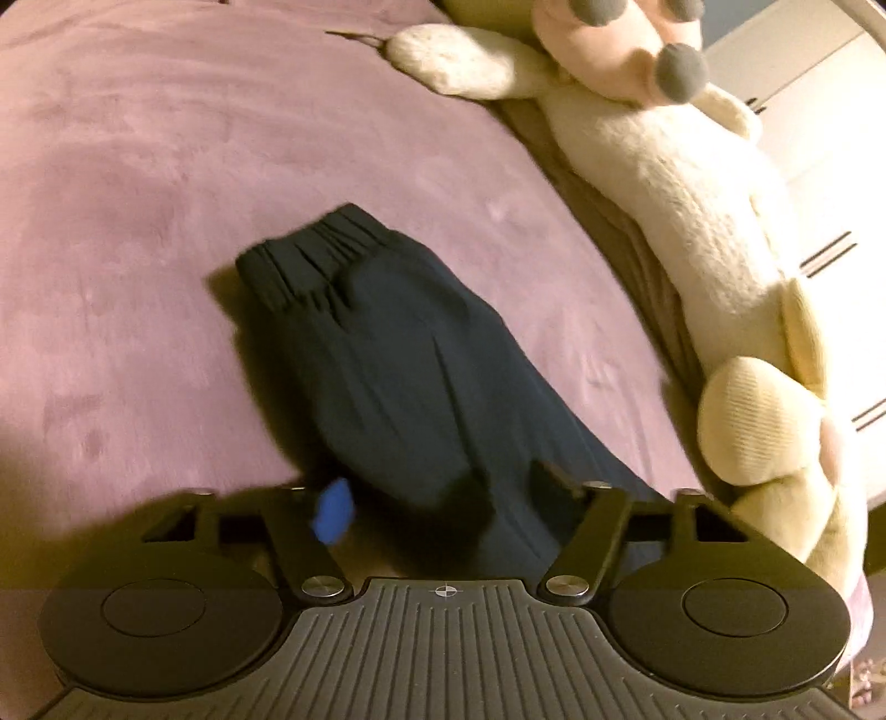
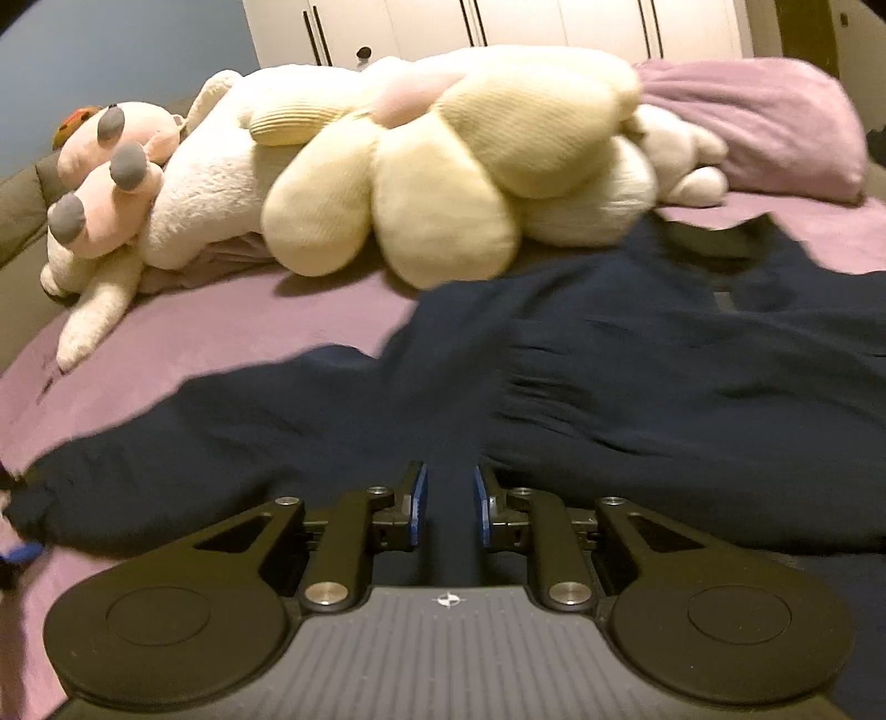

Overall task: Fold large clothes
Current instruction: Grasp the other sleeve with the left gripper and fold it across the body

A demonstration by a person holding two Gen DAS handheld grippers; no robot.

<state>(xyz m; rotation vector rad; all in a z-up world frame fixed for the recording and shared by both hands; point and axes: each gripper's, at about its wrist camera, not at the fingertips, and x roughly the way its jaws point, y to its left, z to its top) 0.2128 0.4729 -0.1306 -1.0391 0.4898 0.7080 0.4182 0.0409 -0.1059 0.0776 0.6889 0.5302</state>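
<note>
Dark navy trousers (image 1: 398, 354) lie on a purple bed cover (image 1: 138, 194), their gathered waistband (image 1: 315, 243) at the far end. My left gripper (image 1: 443, 498) stands over the near part of the cloth with its jaws wide apart. Its left blue pad (image 1: 332, 509) shows beside the fabric, and the cloth covers the right finger. In the right wrist view the trousers (image 2: 609, 387) spread rumpled across the bed. My right gripper (image 2: 451, 498) has its two blue pads close together, pinching a raised fold of the navy cloth.
A heap of cream and pink plush toys (image 2: 443, 183) lies along the far side of the bed (image 2: 221, 321), close to the trousers; these plush toys (image 1: 664, 194) fill the right edge of the left wrist view. A purple pillow (image 2: 775, 122) sits at the back right. White wardrobe doors (image 2: 443, 22) stand behind.
</note>
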